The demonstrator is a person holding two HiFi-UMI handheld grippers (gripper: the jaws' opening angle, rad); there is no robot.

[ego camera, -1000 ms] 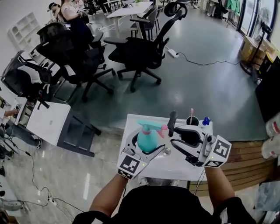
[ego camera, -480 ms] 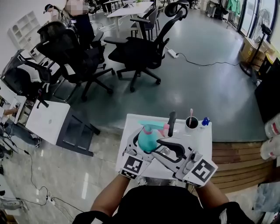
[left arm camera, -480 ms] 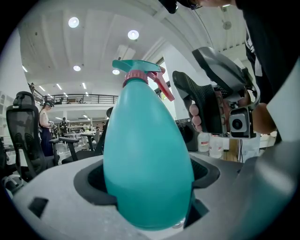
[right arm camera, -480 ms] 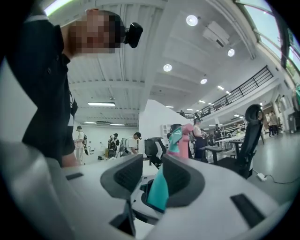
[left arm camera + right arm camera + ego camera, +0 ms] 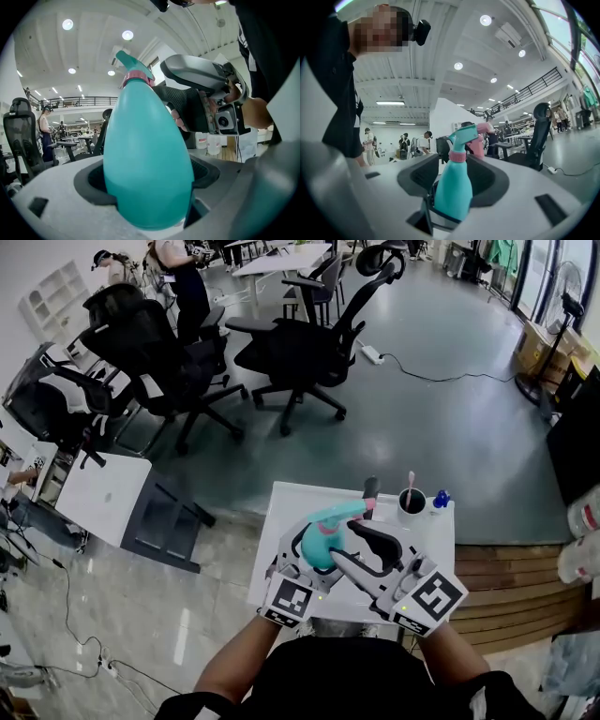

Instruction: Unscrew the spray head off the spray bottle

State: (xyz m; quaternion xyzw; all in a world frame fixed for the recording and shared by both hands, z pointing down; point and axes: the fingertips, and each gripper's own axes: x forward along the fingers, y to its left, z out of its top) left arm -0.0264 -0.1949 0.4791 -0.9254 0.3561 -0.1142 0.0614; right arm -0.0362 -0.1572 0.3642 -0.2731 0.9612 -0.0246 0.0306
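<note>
Head view: my left hand-held gripper (image 5: 314, 557) clamps the teal spray bottle (image 5: 319, 542) over the white counter (image 5: 281, 507), and my right hand-held gripper (image 5: 364, 545) sits just beside its spray head (image 5: 339, 514). Left gripper view: both jaws press on the bottle's rounded body, which stands upright between them. Right gripper view: my jaws have just been opening and stand wide, with the bottle's pink collar (image 5: 457, 156) between them but not gripped.

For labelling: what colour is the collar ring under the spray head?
Pink collar ring on the teal spray bottle; clearest in the right gripper view.
</note>
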